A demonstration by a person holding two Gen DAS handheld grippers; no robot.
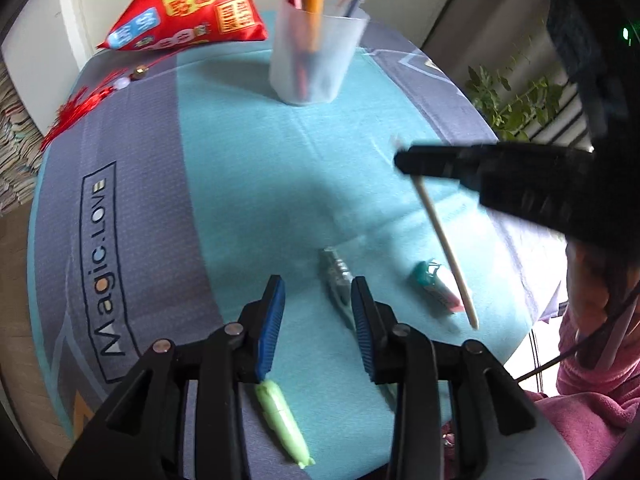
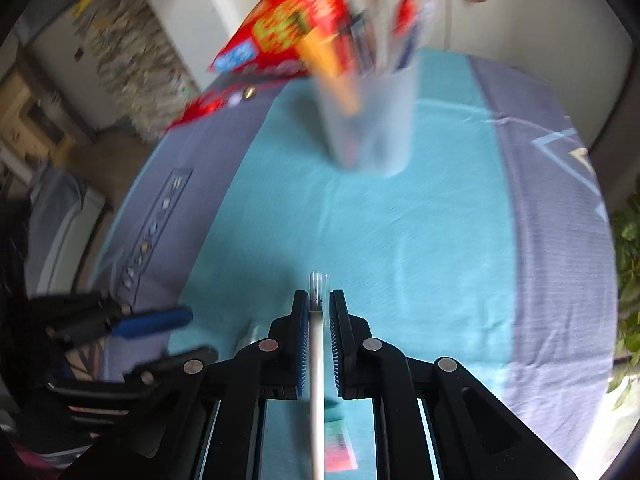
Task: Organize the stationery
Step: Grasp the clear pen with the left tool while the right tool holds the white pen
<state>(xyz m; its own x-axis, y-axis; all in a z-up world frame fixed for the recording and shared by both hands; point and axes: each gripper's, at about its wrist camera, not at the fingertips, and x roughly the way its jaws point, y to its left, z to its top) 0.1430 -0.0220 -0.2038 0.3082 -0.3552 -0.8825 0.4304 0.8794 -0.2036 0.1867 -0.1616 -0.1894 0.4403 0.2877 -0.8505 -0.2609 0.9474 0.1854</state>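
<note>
**White pen pinched in right claw, left claw spread over worktop**

Right claw [image 2: 319, 312] pressed onto a thin white pen [image 2: 317, 364], clear tip poking out past the fingertips, lifted above the teal-and-grey cloth [image 1: 248, 184]. Left claw [image 1: 318, 300] spread, pinching nothing, low over the worktop. Silver-grey pen [image 1: 335, 276] lying just beside its right finger; pale green pen [image 1: 280, 420] flat below its left finger. Teal-capped correction tape [image 1: 436, 284] near the white pen's lower end. Translucent cup [image 1: 316, 56] upright at the far side, filled with pens, beside a red pouch [image 1: 188, 8].
</note>
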